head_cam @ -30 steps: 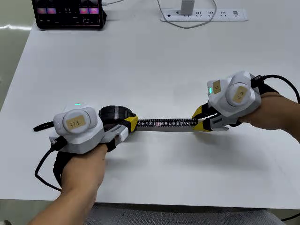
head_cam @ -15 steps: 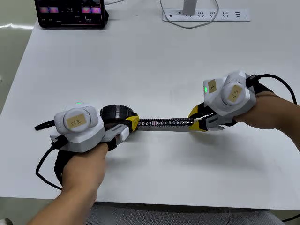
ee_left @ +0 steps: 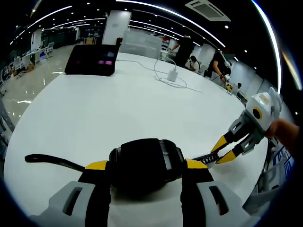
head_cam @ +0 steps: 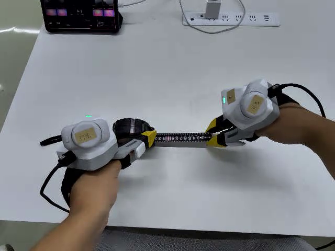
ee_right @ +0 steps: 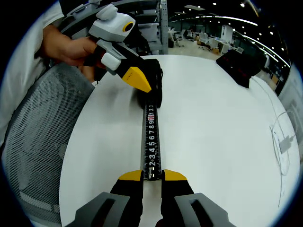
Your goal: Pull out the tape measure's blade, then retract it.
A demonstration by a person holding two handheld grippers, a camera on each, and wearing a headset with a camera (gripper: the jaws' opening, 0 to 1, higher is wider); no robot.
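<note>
though apart, left gripper [head_cam: 140, 137], right gripper [head_cam: 212, 135], one tape measure [head_cam: 130, 127], one blade [head_cam: 180, 137]

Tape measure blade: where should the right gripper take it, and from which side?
Take the blade at its free end, coming in end-on from the side away from the case. It lies flat and straight on the table, so jaws either side of its narrow width line up with the pull. The right gripper sits that way now.
</note>
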